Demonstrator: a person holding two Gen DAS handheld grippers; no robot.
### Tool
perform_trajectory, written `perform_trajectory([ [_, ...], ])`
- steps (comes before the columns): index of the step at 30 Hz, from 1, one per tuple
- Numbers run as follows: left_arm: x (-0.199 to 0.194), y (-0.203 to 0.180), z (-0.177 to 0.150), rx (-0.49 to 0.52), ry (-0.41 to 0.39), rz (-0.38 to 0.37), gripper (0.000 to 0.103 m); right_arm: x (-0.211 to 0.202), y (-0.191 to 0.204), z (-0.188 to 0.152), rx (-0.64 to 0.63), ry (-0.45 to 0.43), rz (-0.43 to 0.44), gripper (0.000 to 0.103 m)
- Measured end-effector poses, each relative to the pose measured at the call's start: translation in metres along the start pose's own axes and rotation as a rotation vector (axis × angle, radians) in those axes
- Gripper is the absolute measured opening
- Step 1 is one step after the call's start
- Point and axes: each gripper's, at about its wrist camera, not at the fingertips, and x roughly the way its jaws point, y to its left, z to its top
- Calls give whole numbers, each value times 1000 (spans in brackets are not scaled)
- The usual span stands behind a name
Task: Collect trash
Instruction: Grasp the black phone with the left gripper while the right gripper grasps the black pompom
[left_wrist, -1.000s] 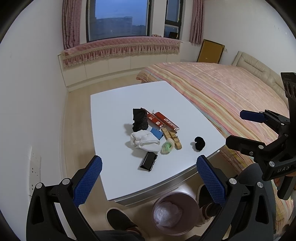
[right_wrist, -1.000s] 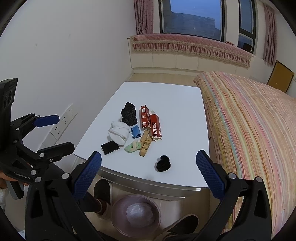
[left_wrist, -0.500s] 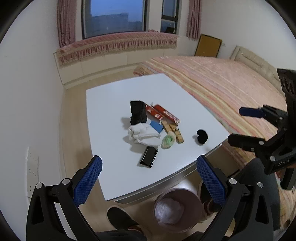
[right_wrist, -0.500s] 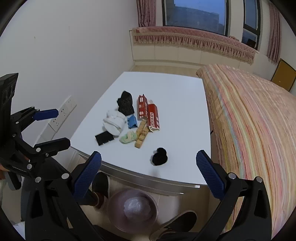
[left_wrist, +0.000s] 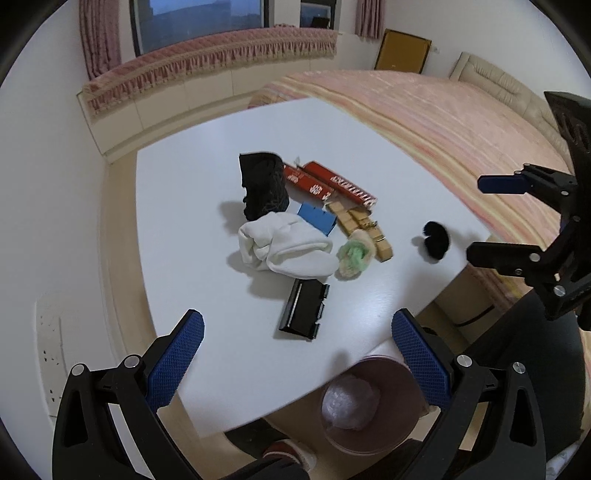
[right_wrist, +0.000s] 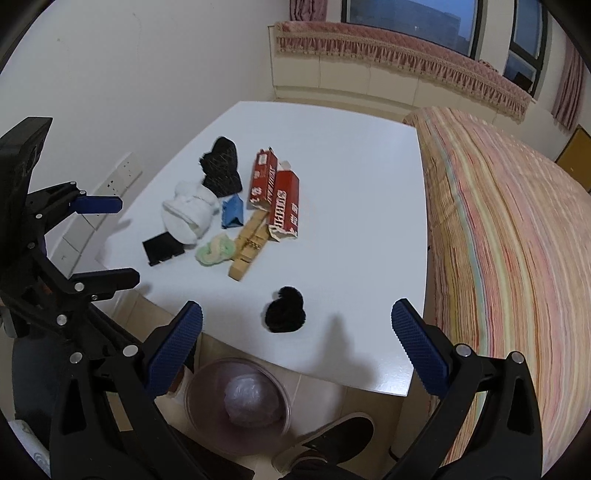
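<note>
Trash lies clustered on the white table (left_wrist: 177, 192), untouched by either tool, and both grippers hang above the near edge with nothing between their fingers. Left gripper (left_wrist: 297, 354) has its blue-padded fingers spread wide apart over the near left part of the tabletop, and just beyond it lies a flat black case (left_wrist: 304, 308). Right gripper (right_wrist: 295, 345) is likewise spread wide, holding nothing, with a small black fuzzy lump (right_wrist: 285, 309) on the table just past its fingertips, set apart from the rest of the pile. Farther in, a crumpled white cloth (left_wrist: 286, 245) sits beside a pale green fluffy scrap (left_wrist: 352, 256), which touches a tan cardboard strip (right_wrist: 248, 245). A blue folded piece (left_wrist: 317, 218) pokes out between the white cloth and that strip. Behind these lie two red cartons (right_wrist: 275, 195) side by side, and to their left a black crumpled bag (left_wrist: 264, 190) stands up a little. Below the table's near edge, on the floor, a round pinkish bin (right_wrist: 236, 404) holds a clear plastic bag, with dark shoes (right_wrist: 334, 437) beside it. To the right runs a bed with a striped pink cover (right_wrist: 517, 229), and on the far side a window seat with a fringed pink cushion (left_wrist: 207, 62)
</note>
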Motion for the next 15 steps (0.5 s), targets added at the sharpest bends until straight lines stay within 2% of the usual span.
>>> perform_trajectory([
  [1,3,1,0,2,4,-1,96,2,0,0,0,3,1,100],
  [4,13,2,-1,9,29,3,78,9,1,-1,-1,17,6,96],
  [7,21,2,-2,15,38,2,72,17,3,-2,-3,38,5,81],
  [11,25,1,-2,30,36,3,58,25,6,-4,-10,56,10,67],
  [13,25,1,2,33,33,9,51,27,8,-5,-13,62,8,57],
  [15,25,0,3,38,29,16,37,29,8,-5,-15,69,8,47],
])
